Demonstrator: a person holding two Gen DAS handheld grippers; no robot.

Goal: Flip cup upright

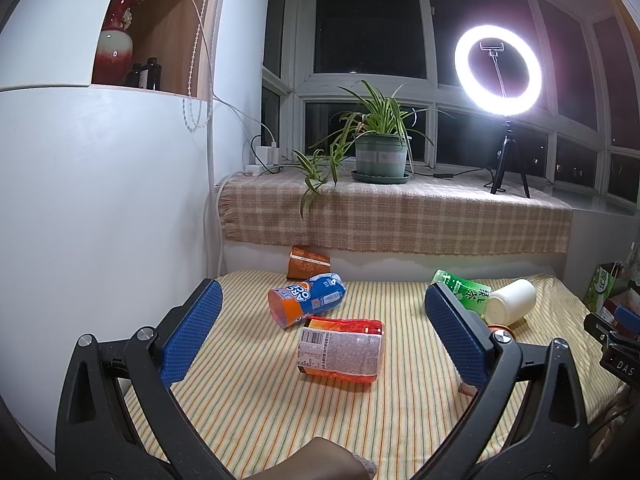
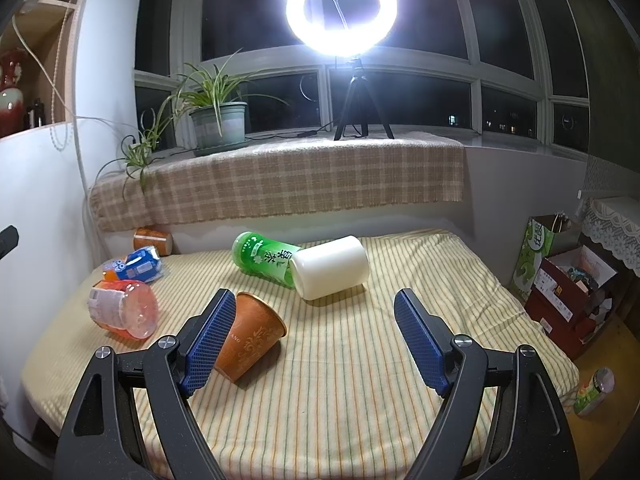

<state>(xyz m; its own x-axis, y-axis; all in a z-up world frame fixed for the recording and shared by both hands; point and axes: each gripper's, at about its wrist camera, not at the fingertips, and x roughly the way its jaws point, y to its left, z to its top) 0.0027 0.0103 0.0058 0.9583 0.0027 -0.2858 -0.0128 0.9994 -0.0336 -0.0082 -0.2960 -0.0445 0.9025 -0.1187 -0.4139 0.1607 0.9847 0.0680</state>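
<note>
Left wrist: brown cup (image 1: pixel 501 326) mostly hidden.

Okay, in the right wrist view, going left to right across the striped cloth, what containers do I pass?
Clear red-tinted plastic bottle lying on its side → brown patterned paper cup on its side → white plastic cylinder cup on its side. The blue and green bottles overlap others in order, so I skip them.

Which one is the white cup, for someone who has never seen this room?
Find the striped cloth under the ring light. Toward its back lies the white cup, on its side against a green bottle. It alone is plain white, without any label.
</note>
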